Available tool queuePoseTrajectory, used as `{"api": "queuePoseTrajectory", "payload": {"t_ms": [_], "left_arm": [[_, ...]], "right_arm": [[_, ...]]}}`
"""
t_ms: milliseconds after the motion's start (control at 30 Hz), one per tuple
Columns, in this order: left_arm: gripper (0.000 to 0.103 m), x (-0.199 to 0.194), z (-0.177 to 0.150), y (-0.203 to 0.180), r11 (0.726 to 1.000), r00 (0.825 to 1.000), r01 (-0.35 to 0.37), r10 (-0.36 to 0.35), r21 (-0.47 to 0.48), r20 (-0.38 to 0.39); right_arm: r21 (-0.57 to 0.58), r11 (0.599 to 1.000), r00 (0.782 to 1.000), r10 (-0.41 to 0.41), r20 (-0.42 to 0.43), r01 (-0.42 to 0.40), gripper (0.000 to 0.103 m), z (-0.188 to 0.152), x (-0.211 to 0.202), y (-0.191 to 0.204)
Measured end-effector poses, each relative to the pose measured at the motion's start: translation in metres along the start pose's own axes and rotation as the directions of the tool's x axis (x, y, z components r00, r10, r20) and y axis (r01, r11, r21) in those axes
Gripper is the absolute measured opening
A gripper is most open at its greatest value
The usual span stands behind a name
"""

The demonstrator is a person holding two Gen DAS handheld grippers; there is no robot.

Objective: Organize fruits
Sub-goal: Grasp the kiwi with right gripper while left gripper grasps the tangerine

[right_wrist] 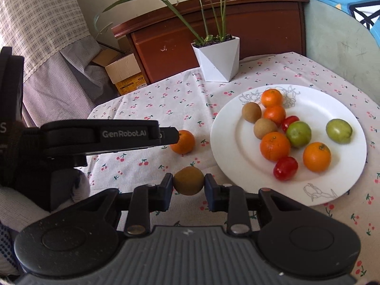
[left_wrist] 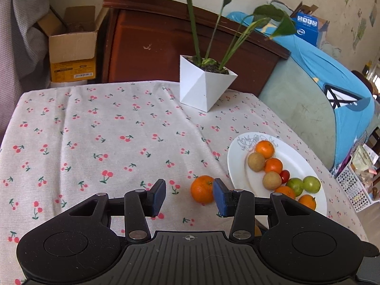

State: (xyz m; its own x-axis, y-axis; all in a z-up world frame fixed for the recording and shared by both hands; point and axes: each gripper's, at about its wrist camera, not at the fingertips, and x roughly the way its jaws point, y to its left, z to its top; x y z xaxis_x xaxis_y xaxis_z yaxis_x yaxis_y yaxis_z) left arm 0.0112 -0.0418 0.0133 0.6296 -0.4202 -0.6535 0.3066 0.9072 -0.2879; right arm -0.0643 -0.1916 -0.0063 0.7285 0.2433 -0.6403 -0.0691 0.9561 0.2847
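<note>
A small brown fruit [right_wrist: 188, 184], round and matt, is pinched in the right claw [right_wrist: 188, 185] just short of the plate [right_wrist: 237, 166]. The left claw [left_wrist: 189, 196] stands part open, empty, beside an orange [left_wrist: 202, 189] on the cloth-covered counter [left_wrist: 95, 130]. Being round, either fruit could be nudged and rolled away; the glossy plate offers little grip.

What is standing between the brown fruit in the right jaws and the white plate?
Nothing visible. The brown fruit is held in the right gripper, and only bare cherry-print tablecloth lies between it and the near rim of the white plate. The loose orange lies off to the left.
</note>
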Motion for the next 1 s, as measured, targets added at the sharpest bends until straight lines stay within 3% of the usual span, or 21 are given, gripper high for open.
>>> {"api": "queuePoseTrajectory", "payload": {"t_ms": [267, 333, 467, 1000], "left_arm": [[0.039, 0.017, -0.008, -0.02, 0.995, 1.0, -0.03, 0.03, 0.095, 0.004], [0.039, 0.02, -0.009, -0.022, 0.995, 0.999, -0.032, 0.032, 0.097, 0.004], [0.028, 0.022, -0.011, -0.025, 0.994, 1.0, -0.027, 0.025, 0.106, 0.017], [0.028, -0.008, 0.005, -0.035, 0.996, 0.993, 0.04, -0.048, 0.078, 0.103]], "right_arm": [[0.026, 1.0, 1.0, -0.004, -0.001, 0.004, 0.029, -0.001, -0.007, -0.009], [0.03, 1.0, 1.0, -0.004, -0.003, 0.004, 0.029, -0.001, -0.008, -0.01], [0.037, 0.999, 1.0, -0.007, 0.002, 0.007, 0.029, -0.001, -0.011, -0.013], [0.067, 0.997, 0.994, -0.031, 0.101, 0.024, 0.028, 0.017, -0.039, -0.028]]}}
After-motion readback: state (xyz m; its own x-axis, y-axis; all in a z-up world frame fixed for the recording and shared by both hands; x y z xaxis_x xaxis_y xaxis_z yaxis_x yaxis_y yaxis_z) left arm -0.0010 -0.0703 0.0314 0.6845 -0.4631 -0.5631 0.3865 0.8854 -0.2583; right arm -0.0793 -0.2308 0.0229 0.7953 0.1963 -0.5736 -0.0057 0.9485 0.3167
